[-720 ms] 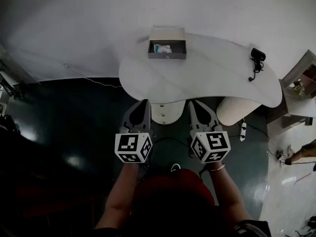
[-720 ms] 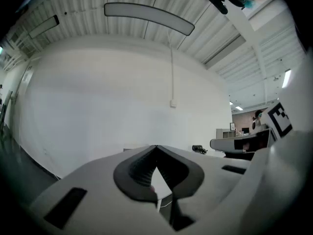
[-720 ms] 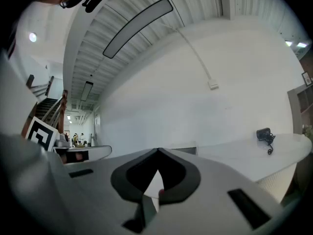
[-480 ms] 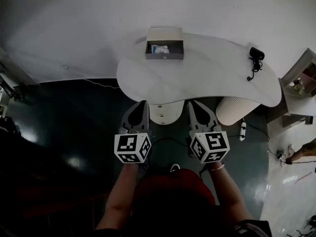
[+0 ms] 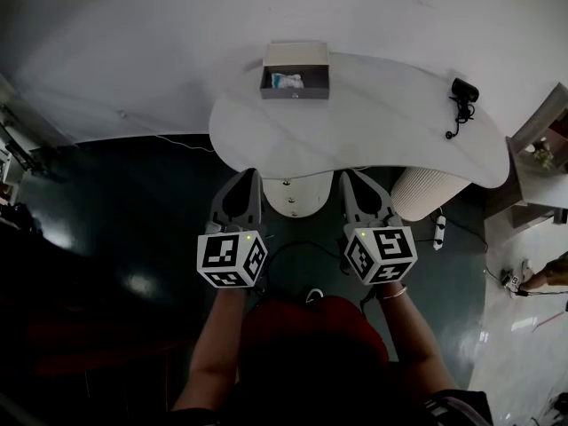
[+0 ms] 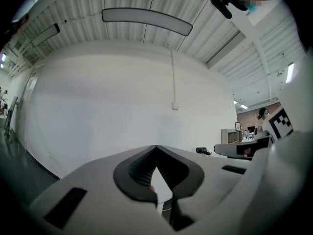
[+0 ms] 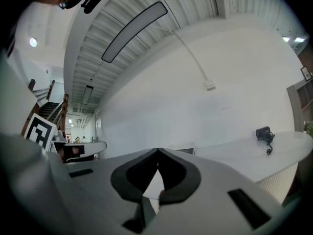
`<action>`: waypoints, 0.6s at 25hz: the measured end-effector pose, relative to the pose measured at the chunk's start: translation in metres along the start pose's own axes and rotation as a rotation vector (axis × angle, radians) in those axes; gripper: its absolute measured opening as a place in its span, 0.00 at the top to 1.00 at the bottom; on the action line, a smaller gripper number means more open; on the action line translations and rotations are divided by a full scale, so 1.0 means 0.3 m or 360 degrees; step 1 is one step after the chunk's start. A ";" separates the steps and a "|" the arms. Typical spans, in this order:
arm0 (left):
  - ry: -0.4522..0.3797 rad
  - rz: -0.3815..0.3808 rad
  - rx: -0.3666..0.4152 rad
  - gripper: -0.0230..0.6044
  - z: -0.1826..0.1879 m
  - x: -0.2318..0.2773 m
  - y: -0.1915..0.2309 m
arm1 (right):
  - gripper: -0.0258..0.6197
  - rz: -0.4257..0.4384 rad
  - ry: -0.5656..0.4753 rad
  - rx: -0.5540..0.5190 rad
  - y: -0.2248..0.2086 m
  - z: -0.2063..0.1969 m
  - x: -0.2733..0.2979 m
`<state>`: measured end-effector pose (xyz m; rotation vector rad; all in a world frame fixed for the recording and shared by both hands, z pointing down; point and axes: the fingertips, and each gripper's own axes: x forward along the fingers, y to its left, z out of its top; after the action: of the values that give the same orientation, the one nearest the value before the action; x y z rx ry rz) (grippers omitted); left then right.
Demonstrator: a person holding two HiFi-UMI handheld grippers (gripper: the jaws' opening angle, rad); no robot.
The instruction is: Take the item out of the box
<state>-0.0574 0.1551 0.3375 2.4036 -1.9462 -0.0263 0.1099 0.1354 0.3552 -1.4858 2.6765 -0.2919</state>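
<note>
A small grey box (image 5: 295, 71) stands open at the far edge of the white table (image 5: 373, 140), with a white and light-blue item (image 5: 288, 82) lying inside. My left gripper (image 5: 248, 177) and right gripper (image 5: 347, 178) are held side by side at the table's near edge, well short of the box, both level. The left gripper (image 6: 156, 147) has its tips together with nothing between them. The right gripper (image 7: 158, 151) is likewise shut and empty. The box (image 7: 183, 151) peeks just over the right gripper's jaws.
A black webcam (image 5: 462, 92) with its cable sits at the table's right end. A white ribbed bin (image 5: 424, 195) and a power strip (image 5: 437, 232) are on the dark floor under the right side. A shelf unit (image 5: 541, 145) stands at far right.
Both grippers have edged forward, their tips now at the table's near edge. Their jaws stay shut.
</note>
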 end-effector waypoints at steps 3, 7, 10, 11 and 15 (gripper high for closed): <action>-0.0008 0.0038 0.0010 0.93 0.008 -0.001 0.009 | 0.94 0.0010 0.0013 -0.0002 -0.010 -0.006 -0.005; -0.0002 0.0055 0.0019 0.93 0.007 0.006 0.009 | 0.94 -0.0003 0.0017 0.0007 -0.041 -0.008 -0.012; 0.0011 0.0046 0.0038 0.93 0.004 0.024 0.001 | 0.94 -0.0022 0.0015 0.0024 -0.064 -0.008 -0.010; 0.0013 0.0042 0.0043 0.93 0.004 0.031 -0.001 | 0.94 -0.0024 0.0016 0.0027 -0.068 -0.009 -0.006; 0.0003 0.0020 0.0038 0.93 0.012 0.071 -0.001 | 0.94 -0.0028 0.0008 0.0025 -0.077 0.000 0.019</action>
<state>-0.0530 0.1343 0.3341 2.4051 -1.9720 -0.0001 0.1262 0.1188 0.3598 -1.5073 2.6598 -0.3168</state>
